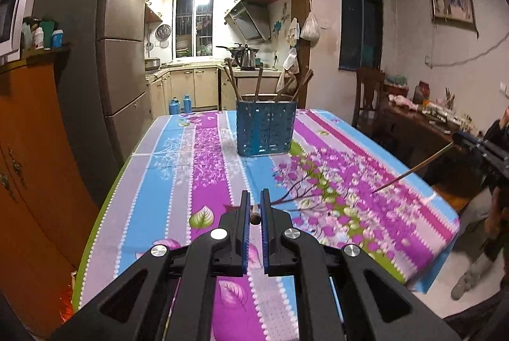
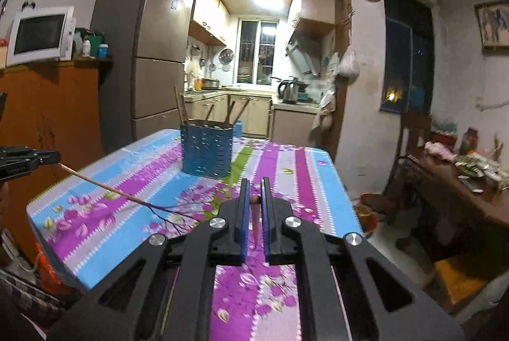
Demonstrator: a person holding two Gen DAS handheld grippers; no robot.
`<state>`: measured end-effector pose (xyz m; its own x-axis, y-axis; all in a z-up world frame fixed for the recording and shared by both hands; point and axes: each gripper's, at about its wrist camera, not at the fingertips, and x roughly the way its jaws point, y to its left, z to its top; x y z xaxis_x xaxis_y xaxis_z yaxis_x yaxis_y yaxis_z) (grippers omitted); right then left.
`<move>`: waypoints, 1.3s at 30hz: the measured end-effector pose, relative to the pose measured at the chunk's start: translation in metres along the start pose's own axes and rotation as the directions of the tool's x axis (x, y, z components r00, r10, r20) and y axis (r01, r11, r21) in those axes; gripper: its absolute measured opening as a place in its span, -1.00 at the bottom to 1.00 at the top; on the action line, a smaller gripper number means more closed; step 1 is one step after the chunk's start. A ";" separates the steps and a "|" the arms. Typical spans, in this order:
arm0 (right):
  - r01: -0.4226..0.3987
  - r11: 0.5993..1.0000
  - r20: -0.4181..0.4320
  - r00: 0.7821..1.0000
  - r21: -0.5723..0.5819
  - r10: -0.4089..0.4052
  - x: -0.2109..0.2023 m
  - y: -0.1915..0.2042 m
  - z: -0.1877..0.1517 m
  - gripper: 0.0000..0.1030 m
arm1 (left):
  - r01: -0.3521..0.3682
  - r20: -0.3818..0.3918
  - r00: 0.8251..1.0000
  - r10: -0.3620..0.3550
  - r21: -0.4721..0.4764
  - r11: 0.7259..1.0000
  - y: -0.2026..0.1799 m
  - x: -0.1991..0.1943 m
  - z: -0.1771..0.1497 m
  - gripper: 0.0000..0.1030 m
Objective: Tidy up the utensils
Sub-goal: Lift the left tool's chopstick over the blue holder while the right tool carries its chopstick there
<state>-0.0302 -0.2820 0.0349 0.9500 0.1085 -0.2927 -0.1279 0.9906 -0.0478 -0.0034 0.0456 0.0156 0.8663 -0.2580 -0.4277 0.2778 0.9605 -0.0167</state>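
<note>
I'm holding both grippers up over the table (image 1: 165,169) with its floral cloth. My left gripper (image 1: 255,207) is pinching the thick end of a chopstick (image 1: 255,214), jaws pressed tight on it; from the right wrist view its shaft (image 2: 105,188) is slanting down toward the cloth. My right gripper (image 2: 253,197) is clamping a second chopstick (image 2: 254,201) the same way. The blue utensil holder (image 1: 265,131) is standing upright farther along the table, several chopsticks already poking out of it.
</note>
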 end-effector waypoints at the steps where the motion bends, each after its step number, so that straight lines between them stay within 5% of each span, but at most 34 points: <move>1: -0.014 1.000 -0.007 1.000 0.016 0.014 0.005 -0.004 0.003 -0.90 | 0.008 0.000 1.000 -0.008 -0.006 1.000 0.000 0.000 0.004 -0.85; 22: -0.127 0.990 -0.085 0.988 0.054 0.131 0.057 -0.009 0.070 -0.90 | 0.124 -0.061 0.990 -0.125 -0.029 0.992 0.012 0.029 0.078 -0.86; 39: -0.205 0.976 -0.084 0.977 -0.078 0.198 0.072 0.038 0.117 -0.90 | 0.185 -0.109 0.977 -0.182 0.020 0.983 0.001 0.052 0.123 -0.86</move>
<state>0.0668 -0.2268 0.1237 0.8785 0.2956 -0.3754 -0.3416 0.9378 -0.0611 0.0932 0.0205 0.1047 0.7509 -0.4156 -0.5133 0.4416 0.8938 -0.0776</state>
